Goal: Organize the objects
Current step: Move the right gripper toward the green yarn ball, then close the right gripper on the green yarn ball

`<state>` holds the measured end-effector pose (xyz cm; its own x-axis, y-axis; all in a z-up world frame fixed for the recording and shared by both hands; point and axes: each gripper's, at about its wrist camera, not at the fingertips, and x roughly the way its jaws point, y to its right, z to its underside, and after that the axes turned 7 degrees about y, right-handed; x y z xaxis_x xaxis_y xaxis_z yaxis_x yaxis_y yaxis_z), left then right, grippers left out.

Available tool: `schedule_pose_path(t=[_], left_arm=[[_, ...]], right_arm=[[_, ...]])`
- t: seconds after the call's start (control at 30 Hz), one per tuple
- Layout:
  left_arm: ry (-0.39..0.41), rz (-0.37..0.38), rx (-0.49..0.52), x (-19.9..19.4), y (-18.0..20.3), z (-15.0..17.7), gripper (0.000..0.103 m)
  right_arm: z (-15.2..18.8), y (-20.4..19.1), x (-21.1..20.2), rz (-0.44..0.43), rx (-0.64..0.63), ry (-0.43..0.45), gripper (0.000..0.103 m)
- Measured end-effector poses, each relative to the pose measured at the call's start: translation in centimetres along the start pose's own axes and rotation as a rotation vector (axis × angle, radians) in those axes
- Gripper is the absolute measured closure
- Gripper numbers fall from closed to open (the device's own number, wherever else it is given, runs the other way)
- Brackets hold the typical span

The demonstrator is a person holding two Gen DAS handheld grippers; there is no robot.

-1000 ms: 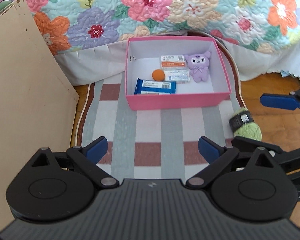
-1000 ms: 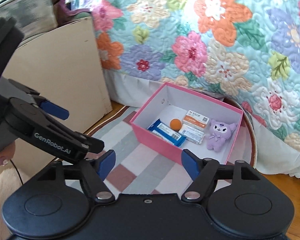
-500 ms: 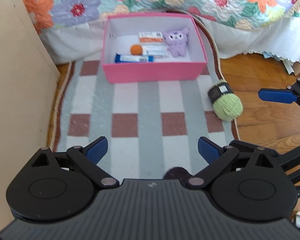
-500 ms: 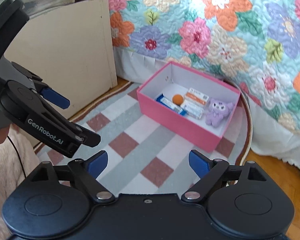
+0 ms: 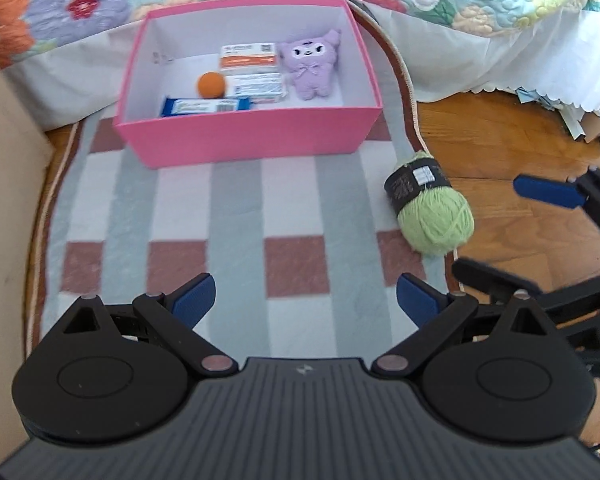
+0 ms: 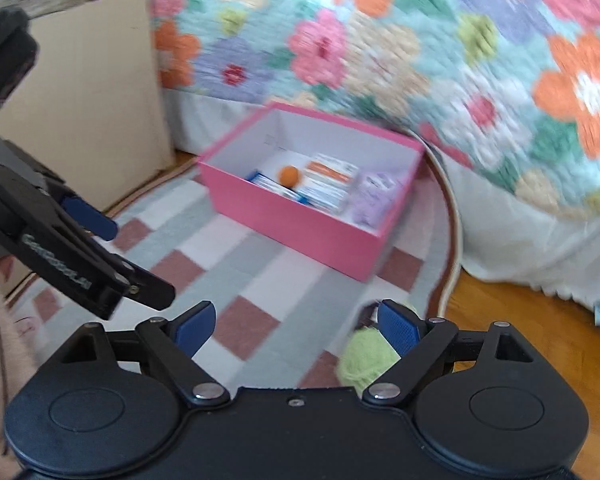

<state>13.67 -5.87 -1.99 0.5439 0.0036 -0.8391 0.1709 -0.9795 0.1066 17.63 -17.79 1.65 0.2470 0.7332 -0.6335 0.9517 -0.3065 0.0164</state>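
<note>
green yarn ball point(image 6: 366, 354) half-hidden behind spread right hand-held gripper point(image 6: 296, 326), left hand-held gripper point(image 5: 305, 300) spread too

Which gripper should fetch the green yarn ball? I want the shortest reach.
Probably the right gripper: its jaws stand open and the yarn ball lies just by its right finger. The left gripper, also open, faces bare rug, with the ball off to its right.

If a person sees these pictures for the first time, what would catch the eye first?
Probably the pink box on the checked rug, holding a purple plush toy and an orange ball. Next, the green yarn ball lying alone at the rug's right edge, and the flowered quilt behind.
</note>
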Motion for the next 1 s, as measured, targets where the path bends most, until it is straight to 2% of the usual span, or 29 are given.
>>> schedule_pose_path(t=[0.13, 0.27, 0.4, 0.47, 0.53, 0.57, 0.63, 0.77, 0.83, 0.93, 0.97, 1.0], left_arm=[[0.002, 0.060, -0.014, 4.0, 1.2, -0.6, 0.005], [-0.023, 0.134, -0.046, 7.7, 1.8, -1.0, 0.005], [-0.007, 0.169, -0.085, 10.2, 2.3, -1.3, 0.007], [-0.003, 0.244, -0.118, 11.4, 2.4, -1.5, 0.007], [0.006, 0.346, -0.201, 12.7, 2.1, -1.6, 0.007], [0.001, 0.370, -0.235, 13.3, 2.0, -1.6, 0.007], [-0.009, 0.388, -0.255, 14.4, 2.4, -1.6, 0.007], [-0.050, 0.352, -0.240, 16.3, 3.2, -1.2, 0.007], [-0.074, 0.343, -0.274, 17.4, 3.1, -0.8, 0.005], [-0.095, 0.393, -0.360, 18.3, 2.6, -0.3, 0.006], [-0.105, 0.407, -0.371, 18.5, 2.6, -0.2, 0.007], [-0.113, 0.430, -0.377, 18.6, 2.7, 0.0, 0.013]], right_arm=[[2.0, 2.2, 2.7, 0.037, 0.026, -0.011, 0.012], [4.0, 4.0, 5.0, 0.124, 0.036, -0.015, 0.012], [6.0, 5.3, 6.2, 0.117, 0.061, -0.037, 0.012], [6.7, 5.7, 6.9, 0.111, 0.084, -0.045, 0.012], [7.2, 6.1, 7.6, 0.111, 0.122, -0.047, 0.012], [7.4, 6.4, 8.0, 0.107, 0.151, -0.049, 0.012], [7.8, 6.9, 8.8, 0.100, 0.211, -0.064, 0.012], [8.6, 7.1, 10.2, 0.074, 0.282, -0.100, 0.015], [8.8, 7.1, 10.5, 0.082, 0.318, -0.111, 0.016], [9.1, 7.0, 10.0, 0.086, 0.353, -0.094, 0.018], [9.1, 7.0, 9.8, 0.088, 0.361, -0.082, 0.024], [9.1, 6.9, 9.6, 0.094, 0.364, -0.081, 0.027]])
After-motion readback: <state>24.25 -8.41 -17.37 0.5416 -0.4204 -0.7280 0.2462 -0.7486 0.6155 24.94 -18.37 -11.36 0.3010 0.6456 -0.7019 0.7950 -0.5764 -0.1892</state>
